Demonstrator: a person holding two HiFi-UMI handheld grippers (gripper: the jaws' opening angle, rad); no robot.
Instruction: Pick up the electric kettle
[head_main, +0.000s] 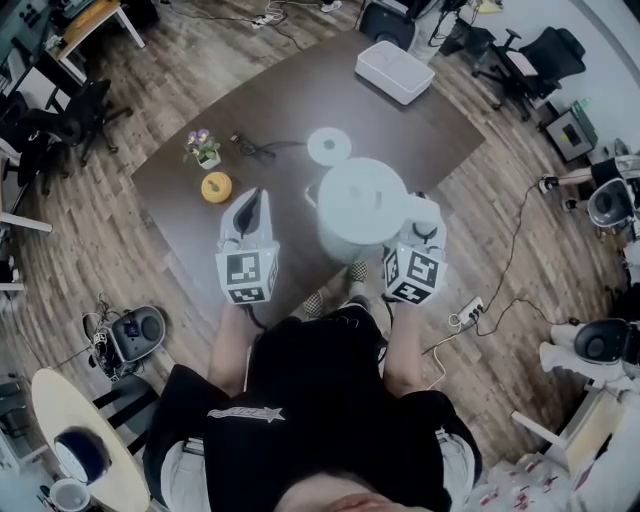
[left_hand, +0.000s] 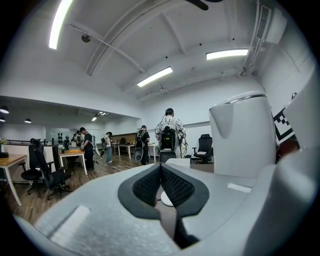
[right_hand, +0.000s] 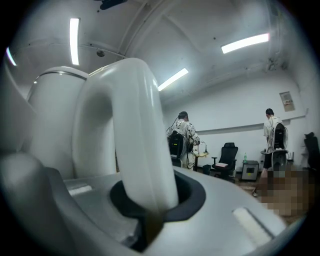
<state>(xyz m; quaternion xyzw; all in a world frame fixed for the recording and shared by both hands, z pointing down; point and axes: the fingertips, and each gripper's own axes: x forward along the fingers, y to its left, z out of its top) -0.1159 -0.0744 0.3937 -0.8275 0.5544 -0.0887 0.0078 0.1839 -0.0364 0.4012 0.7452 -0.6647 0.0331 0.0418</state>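
The white electric kettle (head_main: 360, 208) is near the front of the dark table (head_main: 280, 100); whether it rests on the table I cannot tell. Its round base (head_main: 328, 145) lies apart just behind it. My right gripper (head_main: 425, 215) is at the kettle's right side, shut on the curved handle (right_hand: 135, 135), which rises between the dark pads (right_hand: 187, 197). My left gripper (head_main: 250, 200) hovers left of the kettle, apart from it, its pads (left_hand: 172, 187) pressed together on nothing. In the left gripper view the kettle's body and spout (left_hand: 245, 135) stand to the right.
A yellow round object (head_main: 216, 186), a small flower pot (head_main: 204, 148) and a black cable (head_main: 255, 148) lie on the table's left part. A white box (head_main: 394, 70) sits at the far corner. Office chairs (head_main: 545, 55) and a power strip (head_main: 468, 312) surround the table.
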